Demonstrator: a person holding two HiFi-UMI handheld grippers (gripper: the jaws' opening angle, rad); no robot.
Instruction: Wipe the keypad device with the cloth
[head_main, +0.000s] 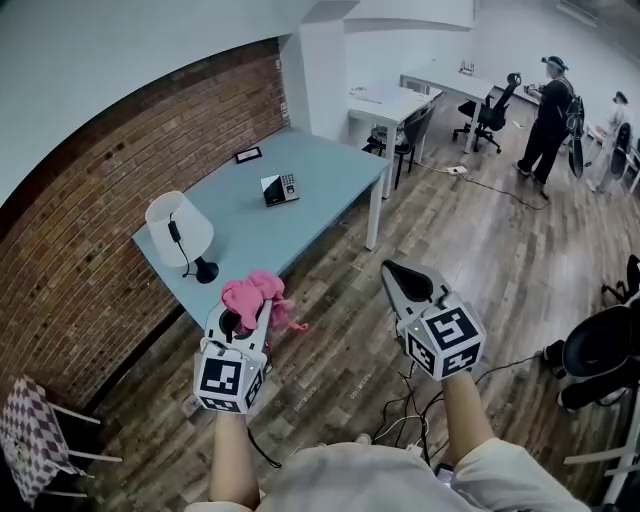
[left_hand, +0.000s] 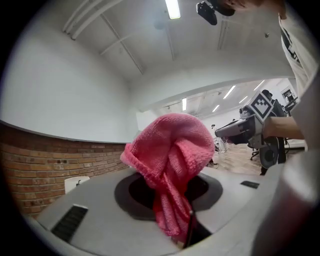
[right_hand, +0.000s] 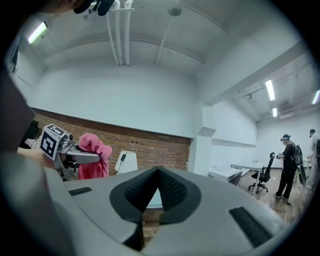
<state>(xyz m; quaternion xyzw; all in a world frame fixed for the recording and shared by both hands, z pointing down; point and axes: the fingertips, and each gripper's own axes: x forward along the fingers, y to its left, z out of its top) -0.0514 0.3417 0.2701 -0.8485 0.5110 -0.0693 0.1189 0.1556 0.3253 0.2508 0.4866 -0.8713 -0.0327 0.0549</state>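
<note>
Clamping the pink cloth (head_main: 256, 296), left tongs (head_main: 247, 320) hover; right tongs (head_main: 393, 272) closed, empty; keypad device (head_main: 280, 188) on the distant tabletop (head_main: 330, 165) seemingly unwiped.

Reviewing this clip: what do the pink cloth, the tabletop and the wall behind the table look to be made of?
Pink cloth: soft matte fabric, probably terry or knit, going by the looped, nubby weave. Tabletop: smooth pale blue-grey surface with an even colour, likely laminate or painted board. Wall: bare red brick, rough, with visible mortar lines.
</note>
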